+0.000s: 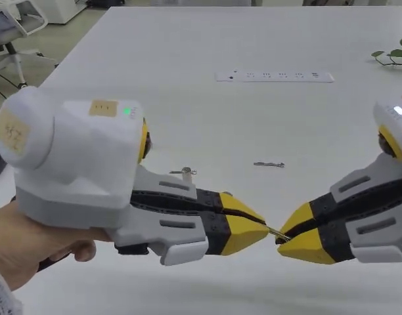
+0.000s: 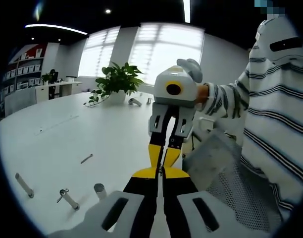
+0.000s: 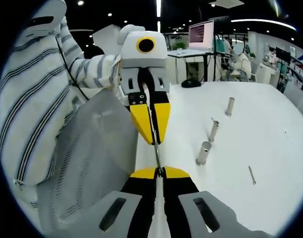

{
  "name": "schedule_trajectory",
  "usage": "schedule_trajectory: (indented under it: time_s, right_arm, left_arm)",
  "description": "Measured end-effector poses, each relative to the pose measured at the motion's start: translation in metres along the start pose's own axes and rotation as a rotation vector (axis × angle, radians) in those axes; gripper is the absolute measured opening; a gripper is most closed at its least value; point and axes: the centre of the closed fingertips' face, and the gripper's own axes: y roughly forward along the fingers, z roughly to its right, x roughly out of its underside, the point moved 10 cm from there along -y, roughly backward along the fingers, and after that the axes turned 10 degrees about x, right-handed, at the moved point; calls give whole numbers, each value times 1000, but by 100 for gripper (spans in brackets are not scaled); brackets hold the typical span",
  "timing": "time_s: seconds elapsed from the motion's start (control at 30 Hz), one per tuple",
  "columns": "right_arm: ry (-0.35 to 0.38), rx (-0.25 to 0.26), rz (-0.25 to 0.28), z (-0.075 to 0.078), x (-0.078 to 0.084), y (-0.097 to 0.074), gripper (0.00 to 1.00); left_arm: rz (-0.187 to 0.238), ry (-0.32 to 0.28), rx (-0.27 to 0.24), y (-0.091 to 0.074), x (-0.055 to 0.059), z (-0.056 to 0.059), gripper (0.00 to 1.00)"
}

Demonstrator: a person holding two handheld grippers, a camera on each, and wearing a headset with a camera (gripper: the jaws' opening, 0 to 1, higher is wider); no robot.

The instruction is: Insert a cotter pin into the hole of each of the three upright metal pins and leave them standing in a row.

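Steel cotter pin [image 3: 156, 154] is being clamped, tip to tip, by both the left gripper [image 1: 264, 227] and the right gripper [image 1: 280, 238] above the table [image 1: 188, 79]. The middle pin [image 3: 213, 130] is judged already fitted. The near pin [image 3: 203, 152] and far pin [image 3: 230, 106] are being left bare, with a spare cotter [image 3: 251, 174] lying nearby.

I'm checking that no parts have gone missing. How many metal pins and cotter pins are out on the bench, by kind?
Upright grey metal pins: 3
Thin silver wire cotter pins: 3. One is through the middle pin, one is loose on the white table, and one is gripped between the left gripper and right gripper.
Total: 6
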Motion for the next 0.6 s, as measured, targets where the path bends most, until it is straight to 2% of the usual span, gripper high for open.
schedule_trajectory:
  time_s: [0.23,0.37,0.6]
  right_arm:
    - [-23,5,-7,0,-3,-2,5]
    - [-43,9,-18,1,-4,-5,5]
    - [-65,1,-46,2,-5,-6,4]
  left_arm:
    - [3,-2,-4,-1,2,-1,0]
    - [-37,16,-1,0,8,-1,0]
    - [-46,12,8,1,9,-2,0]
